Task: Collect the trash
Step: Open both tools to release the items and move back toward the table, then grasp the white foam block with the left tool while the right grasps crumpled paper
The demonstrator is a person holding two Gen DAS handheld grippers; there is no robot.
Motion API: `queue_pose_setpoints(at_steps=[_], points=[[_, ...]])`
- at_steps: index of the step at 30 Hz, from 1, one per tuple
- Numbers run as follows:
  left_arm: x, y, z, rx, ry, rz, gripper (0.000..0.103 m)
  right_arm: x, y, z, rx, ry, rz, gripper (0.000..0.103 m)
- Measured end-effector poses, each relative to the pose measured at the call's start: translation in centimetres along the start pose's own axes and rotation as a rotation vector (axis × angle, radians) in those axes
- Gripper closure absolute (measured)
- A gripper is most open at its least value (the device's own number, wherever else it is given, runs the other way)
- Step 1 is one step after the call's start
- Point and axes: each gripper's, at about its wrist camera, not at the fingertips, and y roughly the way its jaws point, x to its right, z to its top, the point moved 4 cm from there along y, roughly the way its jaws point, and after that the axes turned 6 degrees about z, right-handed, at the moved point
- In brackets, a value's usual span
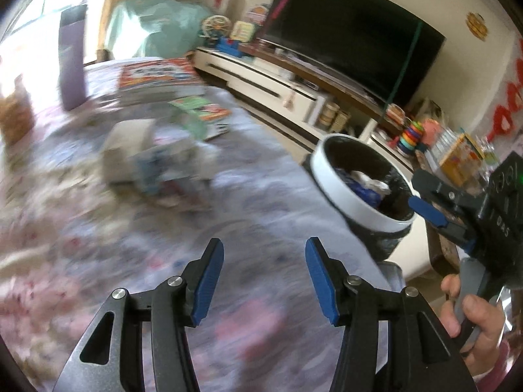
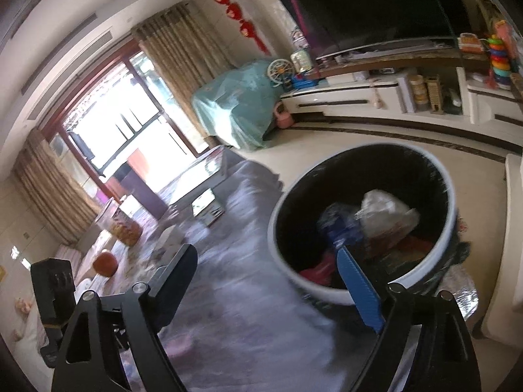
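While blur is smearing the floral-cloth surface [image 1: 255, 228], the left tool [image 1: 264, 279] is hovering over it, partly open and holding nothing. One round white-rimmed bin with a black liner [image 2: 444, 196] is standing at the surface's edge, holding crumpled trash [image 2: 385, 215] (pieces uncountable). The right tool [image 2: 264, 281] is gaping wide and empty beside it. One stack of colourful books [image 1: 160, 78] is lying beyond a pale box [image 1: 127, 153].

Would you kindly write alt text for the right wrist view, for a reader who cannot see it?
The right gripper hangs open and empty beside a white-rimmed trash bin lined with a black bag and already holding crumpled wrappers. The bin stands at the edge of a table under a floral cloth; beyond are a TV stand and curtained windows.
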Motion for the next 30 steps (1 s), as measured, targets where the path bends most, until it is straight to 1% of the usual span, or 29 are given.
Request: queue_pose_setpoints(at_steps=[7,10,15,22,30], points=[[-4.6,-2.5,-1.3,0.025,-0.070,0.059,0.051,-3.1,2.4,-2.2,-0.060,-0.021,0.059,0.014],[-6.6,-3.1,-1.5,0.030,-0.101,0.089,0.050,-3.9,3.3,-2.9,-0.082,-0.028,0.076,0.014],[-9.2,-3.7,-1.5,0.032,-0.157,0.114,0.050,-5.4,4.6,-4.2,-0.111,-0.024,0.098,0.014],[-11.2,-4.0,-1.3,0.028,-0.167,0.138,0.050,-6.7,6.2,-4.9,-0.133,-0.028,0.111,0.014],[-13.0,-2.6,0.0,0.003,-0.155,0.128,0.050,-8.4,8.4,-4.9,-0.146,-0.052,0.123,0.014]])
